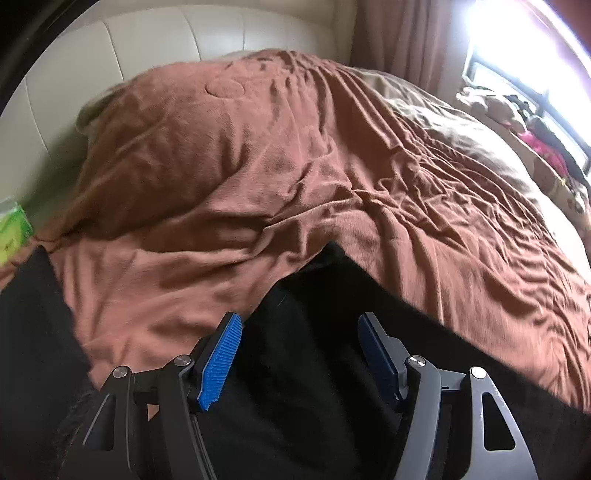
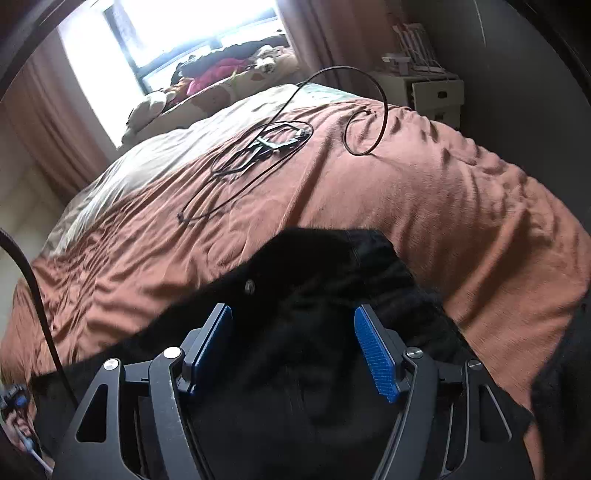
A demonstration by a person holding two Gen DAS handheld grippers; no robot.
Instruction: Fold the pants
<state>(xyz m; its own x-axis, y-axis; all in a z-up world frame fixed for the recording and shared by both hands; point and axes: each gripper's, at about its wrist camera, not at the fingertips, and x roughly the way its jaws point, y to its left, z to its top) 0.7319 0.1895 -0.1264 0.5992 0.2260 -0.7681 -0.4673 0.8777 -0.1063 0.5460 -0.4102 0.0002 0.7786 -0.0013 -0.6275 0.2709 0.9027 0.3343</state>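
Observation:
Black pants (image 1: 325,295) lie on the rust-brown blanket (image 1: 258,166) near the bed's front edge. In the left wrist view my left gripper (image 1: 299,325) is open, its blue pads (image 1: 221,354) spread wide just above the black cloth. Another dark fold of cloth (image 1: 33,314) shows at the left. In the right wrist view the pants' waist with a small metal button (image 2: 250,285) lies under my right gripper (image 2: 293,317), which is also open, its pads (image 2: 375,354) apart over the cloth. Neither gripper holds anything.
A black cable (image 2: 258,155) lies coiled on the blanket (image 2: 461,192) beyond the pants. A cream padded headboard (image 1: 147,40) stands at the far left. A bright window (image 2: 192,29), curtains and piled clothes are beyond the bed. A white nightstand (image 2: 436,92) stands at right.

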